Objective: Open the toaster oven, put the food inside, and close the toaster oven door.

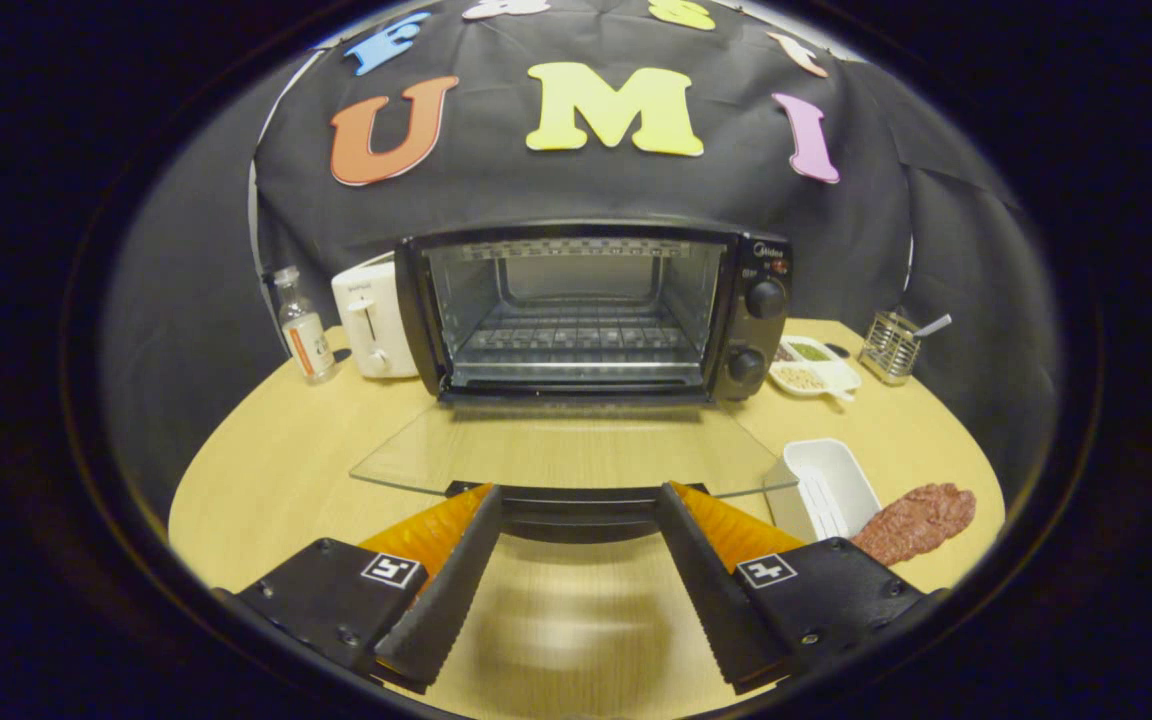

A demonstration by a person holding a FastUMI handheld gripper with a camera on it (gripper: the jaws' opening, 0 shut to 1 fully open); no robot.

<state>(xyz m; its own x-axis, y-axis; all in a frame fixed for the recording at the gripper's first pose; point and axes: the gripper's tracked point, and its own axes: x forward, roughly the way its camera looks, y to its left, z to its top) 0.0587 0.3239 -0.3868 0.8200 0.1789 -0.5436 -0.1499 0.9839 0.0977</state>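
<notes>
Fingers of our gripper [576,495] sit wide apart at the bottom of the picture, and they hold nothing. Their tips sit at the dark handle [576,510] of the glass door [576,445], one tip at each end of it, and we cannot tell if they touch it. That door hangs all the way down, flat over the wooden table [266,470]. In the middle of the picture, beyond the door, we see the toaster oven [591,310] standing open, with a wire rack [576,340] inside and two round knobs [764,298] on its right side. The food, a flat reddish-brown piece of meat [914,520], lies on the table at the lower right, just beside the right finger and next to a white tray [831,485]. To the left of the oven stand a white toaster [373,320] and a small clear bottle [303,325]. To the right of the oven we see a white dish of seeds [816,368] and a wire basket [891,345].
</notes>
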